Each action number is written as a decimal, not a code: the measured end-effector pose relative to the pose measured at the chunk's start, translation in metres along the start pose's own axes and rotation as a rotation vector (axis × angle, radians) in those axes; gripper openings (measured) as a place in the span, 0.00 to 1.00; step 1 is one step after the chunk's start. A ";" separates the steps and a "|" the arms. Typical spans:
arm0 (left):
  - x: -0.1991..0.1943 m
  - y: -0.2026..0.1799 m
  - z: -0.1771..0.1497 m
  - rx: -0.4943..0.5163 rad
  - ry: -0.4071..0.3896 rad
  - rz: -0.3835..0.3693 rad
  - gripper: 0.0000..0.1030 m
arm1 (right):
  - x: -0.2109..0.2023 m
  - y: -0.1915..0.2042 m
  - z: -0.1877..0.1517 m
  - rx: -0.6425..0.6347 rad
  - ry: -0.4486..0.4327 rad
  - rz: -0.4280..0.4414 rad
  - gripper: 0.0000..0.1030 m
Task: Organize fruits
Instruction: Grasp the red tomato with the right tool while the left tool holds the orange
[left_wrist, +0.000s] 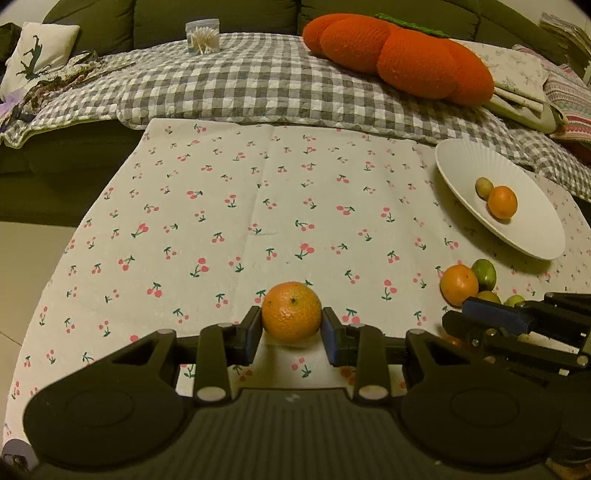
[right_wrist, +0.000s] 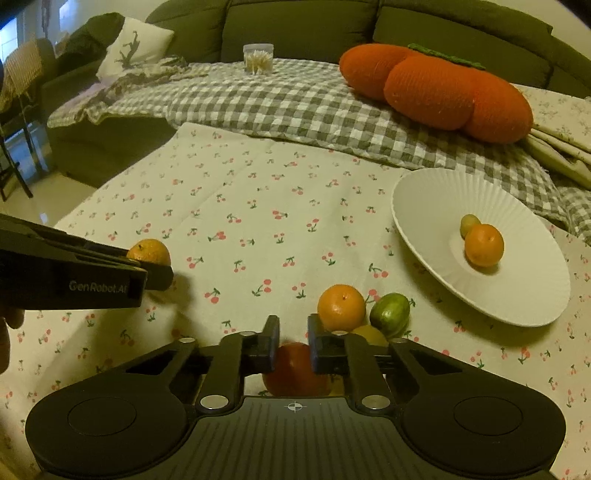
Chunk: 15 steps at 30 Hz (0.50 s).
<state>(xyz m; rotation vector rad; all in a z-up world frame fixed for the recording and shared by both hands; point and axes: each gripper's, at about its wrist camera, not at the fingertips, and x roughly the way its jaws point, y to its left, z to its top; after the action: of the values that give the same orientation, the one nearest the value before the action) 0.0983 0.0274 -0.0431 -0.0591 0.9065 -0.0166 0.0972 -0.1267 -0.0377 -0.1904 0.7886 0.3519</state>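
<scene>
My left gripper (left_wrist: 291, 325) is shut on an orange (left_wrist: 291, 315) just above the cherry-print tablecloth; the orange also shows in the right wrist view (right_wrist: 149, 251). My right gripper (right_wrist: 292, 334) is open, its jaws a narrow gap apart above a red fruit (right_wrist: 295, 369) that lies below and behind the fingertips. Beside it lie an orange (right_wrist: 341, 308), a green fruit (right_wrist: 389, 314) and a yellowish fruit (right_wrist: 369, 334). A white ribbed plate (right_wrist: 424, 206) at the right holds an orange (right_wrist: 484, 245) and a small green fruit (right_wrist: 470, 223).
A grey checked blanket (left_wrist: 258, 88) with an orange pumpkin cushion (left_wrist: 406, 55) lies behind the table. A clear jar of cotton swabs (left_wrist: 202, 37) stands on it. The table's left edge (left_wrist: 92, 206) drops to the floor.
</scene>
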 end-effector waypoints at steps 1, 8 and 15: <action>0.000 0.000 0.000 -0.001 0.002 0.000 0.31 | 0.000 0.000 0.000 -0.003 0.001 0.004 0.12; -0.002 0.003 0.001 -0.026 -0.001 -0.001 0.31 | -0.005 -0.023 0.000 0.101 0.009 0.048 0.31; -0.004 0.006 0.002 -0.050 0.000 -0.013 0.31 | -0.009 -0.012 -0.007 0.053 0.035 0.107 0.46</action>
<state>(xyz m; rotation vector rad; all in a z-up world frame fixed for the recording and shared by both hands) 0.0978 0.0336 -0.0388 -0.1117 0.9068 -0.0061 0.0915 -0.1424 -0.0360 -0.1057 0.8436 0.4290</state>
